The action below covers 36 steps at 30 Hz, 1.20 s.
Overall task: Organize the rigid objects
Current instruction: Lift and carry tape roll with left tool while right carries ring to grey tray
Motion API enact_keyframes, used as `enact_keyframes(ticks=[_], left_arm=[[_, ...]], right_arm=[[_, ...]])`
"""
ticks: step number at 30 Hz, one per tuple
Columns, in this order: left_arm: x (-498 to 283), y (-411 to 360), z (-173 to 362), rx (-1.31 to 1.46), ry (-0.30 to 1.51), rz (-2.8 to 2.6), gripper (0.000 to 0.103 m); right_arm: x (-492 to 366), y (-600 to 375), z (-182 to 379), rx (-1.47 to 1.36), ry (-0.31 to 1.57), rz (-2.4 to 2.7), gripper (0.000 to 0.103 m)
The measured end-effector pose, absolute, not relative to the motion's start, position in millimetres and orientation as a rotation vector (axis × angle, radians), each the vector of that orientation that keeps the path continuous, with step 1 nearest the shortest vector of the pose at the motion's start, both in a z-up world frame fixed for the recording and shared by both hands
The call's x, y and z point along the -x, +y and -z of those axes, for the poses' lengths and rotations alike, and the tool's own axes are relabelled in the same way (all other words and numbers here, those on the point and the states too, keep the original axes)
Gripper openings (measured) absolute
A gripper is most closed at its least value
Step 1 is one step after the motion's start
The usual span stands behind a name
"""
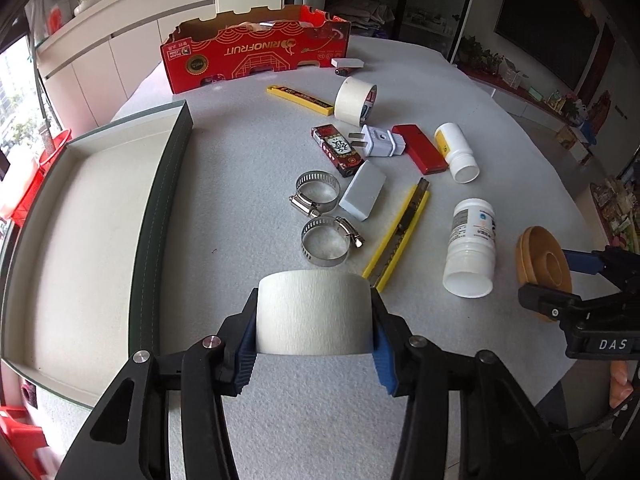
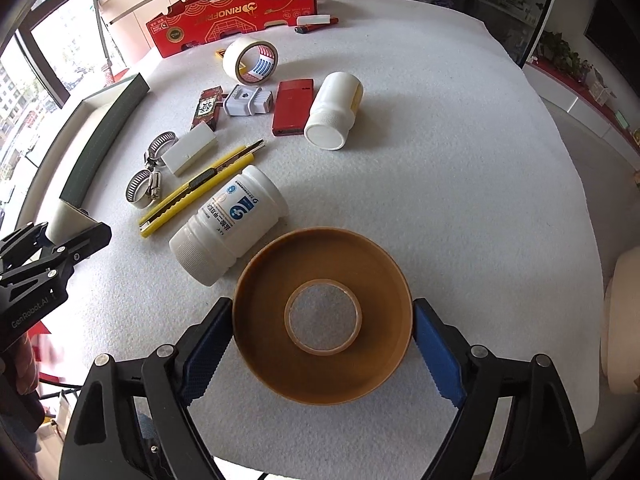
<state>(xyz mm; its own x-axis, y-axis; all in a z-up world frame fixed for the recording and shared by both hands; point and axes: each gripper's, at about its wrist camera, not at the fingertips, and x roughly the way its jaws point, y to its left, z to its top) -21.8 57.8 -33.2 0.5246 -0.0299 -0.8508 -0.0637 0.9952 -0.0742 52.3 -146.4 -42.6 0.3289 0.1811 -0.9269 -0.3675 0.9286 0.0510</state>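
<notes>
In the left wrist view my left gripper (image 1: 315, 300) is shut on a white tape roll (image 1: 316, 320), its blue pads pressing both flat sides. A shallow green-walled tray (image 1: 160, 208) with a cream floor lies just left of it. In the right wrist view my right gripper (image 2: 322, 308) is shut on a wide brown tape roll (image 2: 260, 320), held flat with its hole facing the camera, over the white cloth. The left view shows that brown roll (image 1: 542, 264) at the far right. The right view shows the white roll (image 2: 60, 220) at the far left, beside the tray (image 2: 108, 128).
On the cloth lie two hose clamps (image 1: 320, 216), a white block (image 1: 362, 190), a yellow utility knife (image 1: 400, 232), two white bottles (image 1: 472, 244), a red case (image 1: 420, 148), a plug adapter (image 1: 378, 140), a masking tape roll (image 1: 354, 100) and a red cardboard box (image 1: 256, 52).
</notes>
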Motion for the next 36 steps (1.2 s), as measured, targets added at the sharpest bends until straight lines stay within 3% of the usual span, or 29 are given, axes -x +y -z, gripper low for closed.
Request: enact_keyframes(ticks=[15,27,36], left_arm=[[56.6,33.0,-60.1,0.176,0.841,-0.031,0.052],[76.1,104.6,-177.9,0.254,0.642,-0.169,0.052],[89.5,183.5,-224.8,0.256,0.521,-0.372,0.052]], right_arm=[[-20.6,-139.0,-45.6,0.074,1.028,-0.452,0.088],[-12.3,-42.6,-157.5,0.099,0.831,-0.684,0.088],[-16.8,36.6,-206.7,0.131,0.718,-0.822,0.088]])
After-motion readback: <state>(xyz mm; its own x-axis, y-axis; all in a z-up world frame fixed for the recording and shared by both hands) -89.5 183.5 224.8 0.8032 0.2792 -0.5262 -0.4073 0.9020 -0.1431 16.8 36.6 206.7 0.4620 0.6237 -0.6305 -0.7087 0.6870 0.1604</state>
